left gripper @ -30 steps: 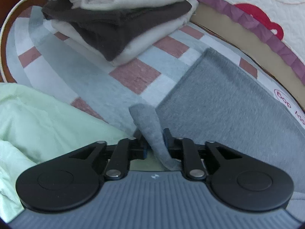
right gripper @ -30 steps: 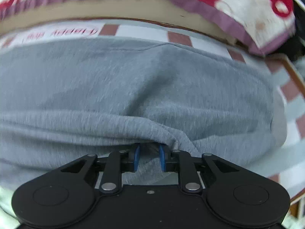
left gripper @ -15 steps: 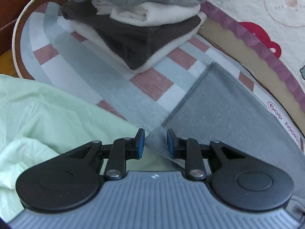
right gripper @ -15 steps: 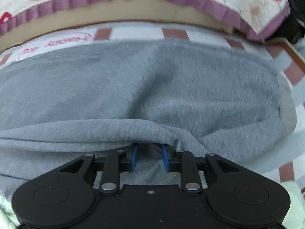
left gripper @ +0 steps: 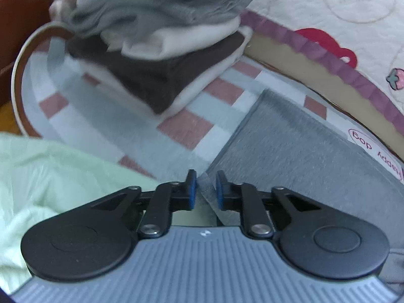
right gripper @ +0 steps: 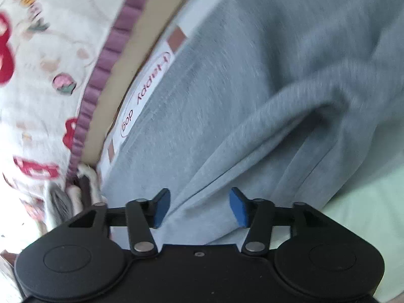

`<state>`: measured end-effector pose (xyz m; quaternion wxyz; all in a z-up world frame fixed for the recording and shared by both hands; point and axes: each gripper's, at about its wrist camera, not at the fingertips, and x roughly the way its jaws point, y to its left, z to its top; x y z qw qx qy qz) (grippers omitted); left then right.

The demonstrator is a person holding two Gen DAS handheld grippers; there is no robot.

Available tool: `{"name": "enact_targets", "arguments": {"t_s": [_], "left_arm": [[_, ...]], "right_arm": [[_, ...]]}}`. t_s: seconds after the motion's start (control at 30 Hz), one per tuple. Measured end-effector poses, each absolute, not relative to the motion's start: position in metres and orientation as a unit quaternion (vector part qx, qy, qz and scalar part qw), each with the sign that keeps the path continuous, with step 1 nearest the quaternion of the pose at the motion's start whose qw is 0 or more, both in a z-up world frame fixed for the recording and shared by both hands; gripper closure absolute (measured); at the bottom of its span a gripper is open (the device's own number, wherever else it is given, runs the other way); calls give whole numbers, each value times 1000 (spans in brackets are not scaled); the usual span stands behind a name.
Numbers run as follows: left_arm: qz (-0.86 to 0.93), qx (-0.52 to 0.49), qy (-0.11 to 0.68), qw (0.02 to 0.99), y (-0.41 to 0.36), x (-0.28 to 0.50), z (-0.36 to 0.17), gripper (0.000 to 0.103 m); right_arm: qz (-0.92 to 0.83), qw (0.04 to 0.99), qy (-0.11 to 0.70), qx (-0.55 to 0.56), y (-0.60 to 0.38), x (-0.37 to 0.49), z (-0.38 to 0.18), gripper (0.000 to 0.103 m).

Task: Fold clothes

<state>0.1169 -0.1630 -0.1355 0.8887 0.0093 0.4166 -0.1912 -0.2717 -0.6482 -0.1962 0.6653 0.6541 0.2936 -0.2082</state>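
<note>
Left gripper [left gripper: 204, 189] fingers were slightly apart, grey garment [left gripper: 298, 156] corner between them, contact unclear. Right gripper [right gripper: 199, 208] fingers were spread wide over a garment fold. Garment lay on checked mat [left gripper: 106, 131]; both views blurred. Folded stack [left gripper: 161, 50] cut off at top.

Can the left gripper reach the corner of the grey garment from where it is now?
Probably yes. The left gripper is open, and the corner of the grey garment lies right between its fingers, with nothing covering it. The pile of folded clothes sits well beyond and does not block the way.
</note>
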Motion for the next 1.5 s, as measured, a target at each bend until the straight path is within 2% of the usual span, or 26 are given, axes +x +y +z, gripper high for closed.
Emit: {"name": "enact_targets", "arguments": {"t_s": [0.07,0.33,0.47,0.53,0.6,0.63,0.9,1.23,1.37,1.47,1.5], "left_arm": [[-196,5,411,890,-163,117,-132,93],[-219,3,412,884,-166,115,-126,93],[-255,15,405,878,-176,108,-113,89],[-286,43,399,871,-188,100,-106,84],[-323,79,392,857,-201,91,-102,74],[-333,91,396,851,-206,87,-104,73],[-262,120,474,832,-220,101,-140,62],[-239,73,521,816,-208,120,-166,61],[-244,95,516,815,-216,118,-169,56],[-240,96,510,820,-216,115,-171,56],[-241,98,510,820,-216,115,-172,56]], "right_arm": [[-221,646,301,666,-649,-264,-202,41],[-276,605,345,663,-653,-240,-219,40],[-281,574,351,684,-658,-239,-222,40],[-285,558,354,694,-660,-237,-224,40],[-289,541,357,704,-663,-236,-225,41],[-291,533,358,709,-664,-235,-226,41],[-300,483,360,739,-669,-232,-230,36],[-301,475,359,745,-662,-226,-228,36],[-315,479,385,723,-660,-207,-221,29],[-332,508,414,679,-651,-190,-211,35],[-342,523,429,652,-646,-184,-205,50]]}}
